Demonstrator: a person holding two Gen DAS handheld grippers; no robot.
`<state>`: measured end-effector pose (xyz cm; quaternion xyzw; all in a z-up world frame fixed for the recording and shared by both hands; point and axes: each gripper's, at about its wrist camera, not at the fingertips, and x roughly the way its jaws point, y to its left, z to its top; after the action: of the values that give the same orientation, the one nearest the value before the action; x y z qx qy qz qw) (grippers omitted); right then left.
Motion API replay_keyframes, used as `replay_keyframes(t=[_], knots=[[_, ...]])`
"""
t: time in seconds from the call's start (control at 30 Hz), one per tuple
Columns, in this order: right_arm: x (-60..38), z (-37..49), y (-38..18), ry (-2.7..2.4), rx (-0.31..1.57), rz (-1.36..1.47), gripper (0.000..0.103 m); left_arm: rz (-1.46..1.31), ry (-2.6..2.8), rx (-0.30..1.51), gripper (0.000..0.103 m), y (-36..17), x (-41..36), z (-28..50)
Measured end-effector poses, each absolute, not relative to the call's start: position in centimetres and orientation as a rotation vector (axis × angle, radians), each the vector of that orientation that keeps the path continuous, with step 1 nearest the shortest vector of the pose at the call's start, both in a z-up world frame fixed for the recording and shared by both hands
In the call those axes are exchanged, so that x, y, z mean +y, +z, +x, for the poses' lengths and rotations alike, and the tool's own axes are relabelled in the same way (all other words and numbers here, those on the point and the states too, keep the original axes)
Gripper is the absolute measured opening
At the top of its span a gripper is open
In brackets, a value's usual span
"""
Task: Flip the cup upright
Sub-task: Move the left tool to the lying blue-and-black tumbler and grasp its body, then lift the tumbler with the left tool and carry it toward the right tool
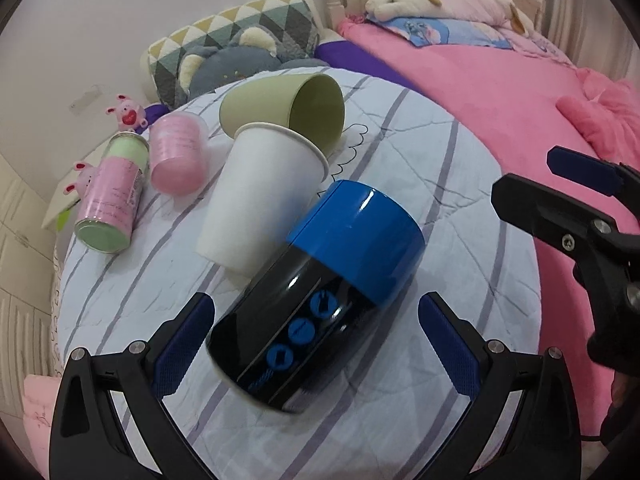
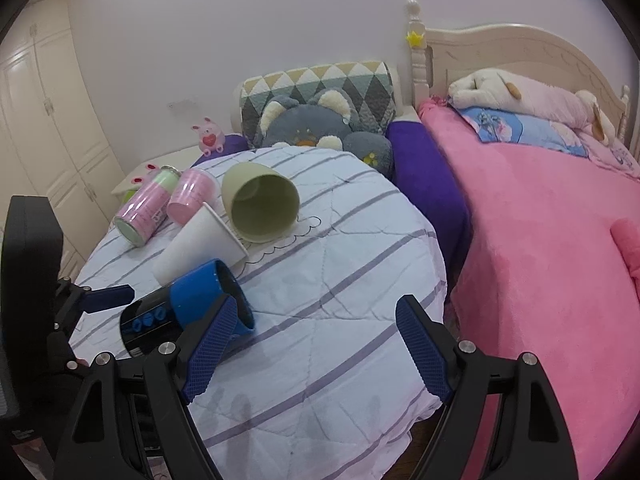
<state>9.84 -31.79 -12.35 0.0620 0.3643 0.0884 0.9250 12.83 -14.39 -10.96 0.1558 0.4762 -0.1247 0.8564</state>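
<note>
A black cup with a blue rim band (image 1: 320,288) lies on its side on the striped quilt (image 1: 420,152), mouth pointing away. My left gripper (image 1: 316,344) is open, its fingers on either side of the cup's black base, not clamping it. The cup also shows in the right wrist view (image 2: 192,312). My right gripper (image 2: 316,356) is open and empty, just right of the cup's mouth; it shows at the right edge of the left wrist view (image 1: 560,208).
A white paper cup (image 1: 260,196), a green cup (image 1: 288,108), a pink cup (image 1: 176,152) and a pink-green can (image 1: 112,196) lie on their sides behind. Pillows and plush toys (image 2: 320,120) sit further back. A pink bed (image 2: 540,220) is to the right.
</note>
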Motion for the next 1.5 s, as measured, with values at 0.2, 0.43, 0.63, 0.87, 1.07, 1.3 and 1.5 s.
replay_keyframes(t=[0.2,0.43,0.63,0.87,1.07,1.3,1.5], knots=[[-31.9,10.9,-13.3,0.194,0.767,0.134,0.083,0.364,-0.241,1.024,0.101,-12.1,-14.6,13.8],[-31.7,11.7,-13.8,0.201,0.78,0.143,0.083,0.351,-0.249,1.016,0.089,-11.8,-14.3,13.8],[-30.9,11.5,-13.4,0.215,0.769,0.131,0.083,0.306,-0.252,1.019,0.078,-11.2,-13.1,13.1],[-29.5,10.7,-12.9,0.224,0.762,0.115,0.083,0.267,-0.271,1.036,0.077,-10.9,-11.6,11.8],[-28.4,9.8,-12.5,0.229,0.756,0.108,0.083,0.223,-0.275,1.041,0.077,-10.6,-9.7,10.5],[-25.8,9.2,-12.2,0.264,0.757,0.083,0.083,0.17,-0.209,1.046,0.076,-10.5,-6.2,9.7],[-22.7,9.7,-12.1,0.316,0.758,0.054,0.083,0.079,-0.124,1.035,0.076,-10.7,-2.0,10.0]])
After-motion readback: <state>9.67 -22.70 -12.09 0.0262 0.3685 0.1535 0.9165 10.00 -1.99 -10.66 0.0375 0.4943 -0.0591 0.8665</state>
